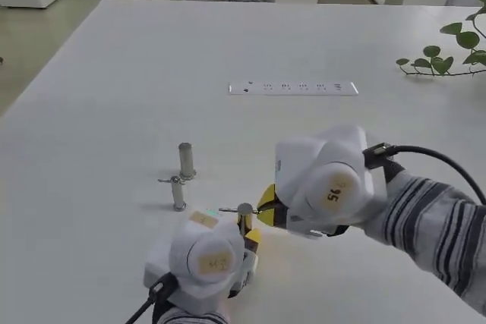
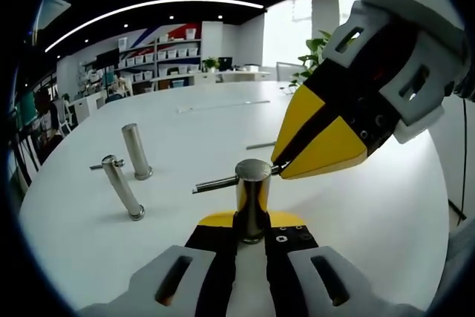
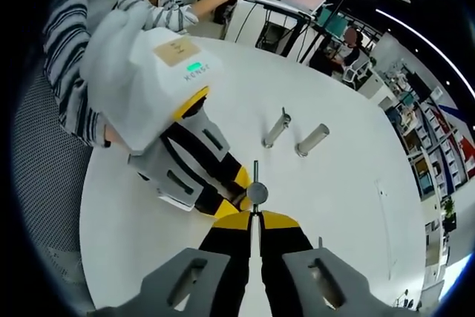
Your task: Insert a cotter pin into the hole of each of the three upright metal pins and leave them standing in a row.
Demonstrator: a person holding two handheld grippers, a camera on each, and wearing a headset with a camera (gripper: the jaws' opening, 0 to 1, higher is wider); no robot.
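Three steel pins stand on the white table (image 1: pixel 114 96). The far pin (image 1: pixel 186 161) is bare. The middle pin (image 1: pixel 178 193) has a cotter pin through its head. My left gripper (image 1: pixel 247 234) is shut on the near pin (image 2: pixel 252 192), holding it upright. A cotter pin (image 2: pixel 217 182) passes through this pin's head and sticks out to the left. My right gripper (image 3: pixel 254 217) is shut on that cotter pin's other end, right against the near pin (image 3: pixel 257 193). In the left gripper view the right gripper's yellow jaws come in from the right, touching the pin head.
A white power strip (image 1: pixel 293 88) lies across the table farther back. Plant leaves (image 1: pixel 456 47) hang over the right edge. One loose cotter pin (image 2: pixel 261 145) lies on the table behind the held pin. Shelves and desks stand around the room.
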